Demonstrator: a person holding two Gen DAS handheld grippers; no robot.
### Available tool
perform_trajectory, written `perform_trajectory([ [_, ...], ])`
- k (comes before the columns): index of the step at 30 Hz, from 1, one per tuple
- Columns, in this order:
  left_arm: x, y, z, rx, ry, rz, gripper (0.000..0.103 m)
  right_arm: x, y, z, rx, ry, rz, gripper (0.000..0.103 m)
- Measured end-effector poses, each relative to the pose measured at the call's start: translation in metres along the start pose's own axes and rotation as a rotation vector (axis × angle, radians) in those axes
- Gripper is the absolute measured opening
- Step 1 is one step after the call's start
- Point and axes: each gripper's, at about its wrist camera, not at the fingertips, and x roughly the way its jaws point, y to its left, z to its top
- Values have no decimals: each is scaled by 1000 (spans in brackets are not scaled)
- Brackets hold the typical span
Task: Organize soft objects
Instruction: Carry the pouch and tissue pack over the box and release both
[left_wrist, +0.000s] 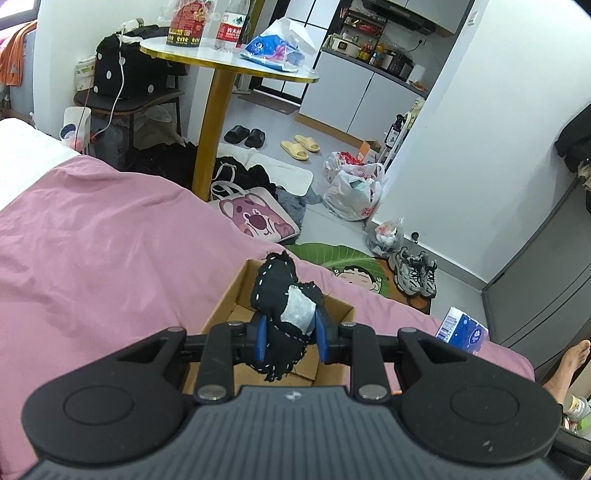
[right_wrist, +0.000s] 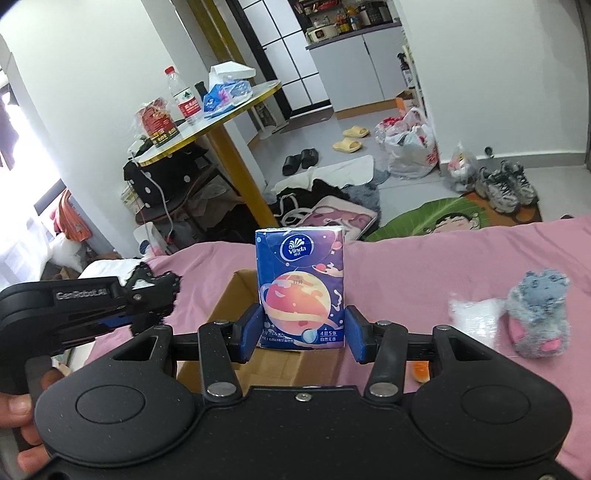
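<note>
My left gripper (left_wrist: 290, 341) is shut on a black stitched cloth toy (left_wrist: 280, 295) with a white patch, held above an open cardboard box (left_wrist: 229, 306) on the pink bed. In the right wrist view my right gripper (right_wrist: 302, 334) is shut on an upright blue tissue pack (right_wrist: 301, 284), held over the same cardboard box (right_wrist: 229, 299). The left gripper (right_wrist: 147, 295) with its black toy shows at the left of that view, a hand under it. The tissue pack (left_wrist: 461, 330) appears at the right in the left wrist view.
A grey and pink plush slipper (right_wrist: 535, 317) and a clear plastic bag (right_wrist: 476, 314) lie on the pink bedsheet (right_wrist: 424, 266) to the right. A round table (left_wrist: 229, 62), shoes, bags and clothes crowd the floor beyond the bed. A bare foot (left_wrist: 569, 365) is at the right.
</note>
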Motion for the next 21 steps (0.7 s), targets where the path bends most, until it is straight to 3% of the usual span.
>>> perform_trajectory([
  [21,101,21,8,-12,176,18,26,70,21,-2,10,99,15,47],
])
